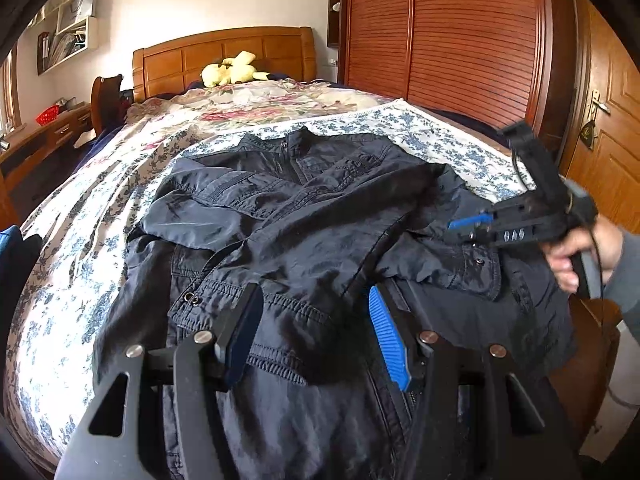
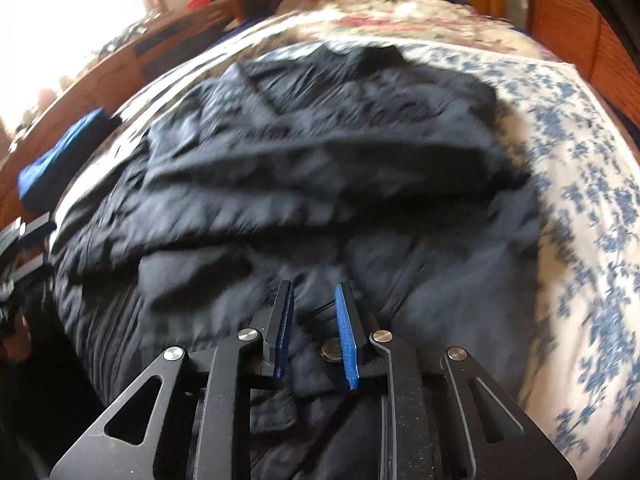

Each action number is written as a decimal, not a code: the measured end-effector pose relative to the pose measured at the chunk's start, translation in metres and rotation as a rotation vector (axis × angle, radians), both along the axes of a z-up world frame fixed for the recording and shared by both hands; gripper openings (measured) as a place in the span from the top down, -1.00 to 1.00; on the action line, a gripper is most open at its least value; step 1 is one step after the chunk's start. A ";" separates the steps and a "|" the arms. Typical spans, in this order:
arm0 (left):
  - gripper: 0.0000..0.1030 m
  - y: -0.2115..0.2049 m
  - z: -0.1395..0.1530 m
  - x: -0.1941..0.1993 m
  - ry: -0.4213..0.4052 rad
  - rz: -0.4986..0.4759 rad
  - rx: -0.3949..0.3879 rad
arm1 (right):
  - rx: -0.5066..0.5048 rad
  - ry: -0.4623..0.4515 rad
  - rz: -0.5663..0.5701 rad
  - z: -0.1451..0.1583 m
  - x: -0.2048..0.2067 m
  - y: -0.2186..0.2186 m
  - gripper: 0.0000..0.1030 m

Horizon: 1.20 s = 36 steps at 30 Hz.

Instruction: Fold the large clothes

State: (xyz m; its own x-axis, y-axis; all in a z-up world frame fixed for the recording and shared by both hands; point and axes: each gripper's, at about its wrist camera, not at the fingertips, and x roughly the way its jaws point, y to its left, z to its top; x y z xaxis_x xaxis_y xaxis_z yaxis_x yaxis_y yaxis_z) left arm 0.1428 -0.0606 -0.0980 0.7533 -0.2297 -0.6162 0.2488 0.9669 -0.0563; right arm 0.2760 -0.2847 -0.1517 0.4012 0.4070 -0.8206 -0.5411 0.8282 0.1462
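Note:
A dark navy jacket (image 1: pixel 304 216) lies spread on the bed, collar toward the headboard, both sleeves folded across its front. It also shows, blurred, in the right wrist view (image 2: pixel 320 168). My left gripper (image 1: pixel 314 300) is open, its blue pads wide apart just above the jacket's lower front. My right gripper (image 2: pixel 314 294) is open with a narrow gap, empty, above the jacket's hem near a snap button (image 2: pixel 330 350). The right gripper also shows in the left wrist view (image 1: pixel 470 224), held by a hand at the jacket's right edge.
A blue-flowered sheet (image 1: pixel 432 136) covers the bed under the jacket. A yellow plush toy (image 1: pixel 230 70) lies by the wooden headboard (image 1: pixel 224 56). A wooden wardrobe (image 1: pixel 440 32) and door stand right. A desk (image 1: pixel 44 132) stands left. A blue cloth (image 2: pixel 60 156) lies at the bed's left edge.

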 end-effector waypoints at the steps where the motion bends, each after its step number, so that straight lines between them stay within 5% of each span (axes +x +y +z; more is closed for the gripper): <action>1: -0.05 0.002 0.002 -0.002 -0.007 0.003 -0.004 | -0.018 -0.017 0.004 -0.002 -0.005 0.002 0.63; 15: -0.05 0.038 0.004 -0.015 -0.014 0.054 0.000 | 0.012 -0.162 -0.099 0.047 -0.070 -0.046 0.61; 26: -0.05 0.102 -0.014 -0.040 0.031 0.161 0.015 | -0.014 -0.151 -0.270 0.031 -0.115 -0.097 0.60; 29: -0.05 0.119 -0.021 -0.048 0.045 0.202 0.006 | -0.006 -0.130 -0.298 0.024 -0.119 -0.102 0.41; 31: -0.05 0.130 -0.026 -0.054 0.056 0.230 0.001 | -0.003 -0.107 -0.292 0.020 -0.120 -0.101 0.08; 36: -0.05 0.148 -0.036 -0.059 0.079 0.283 0.000 | -0.011 -0.096 -0.280 0.016 -0.125 -0.098 0.08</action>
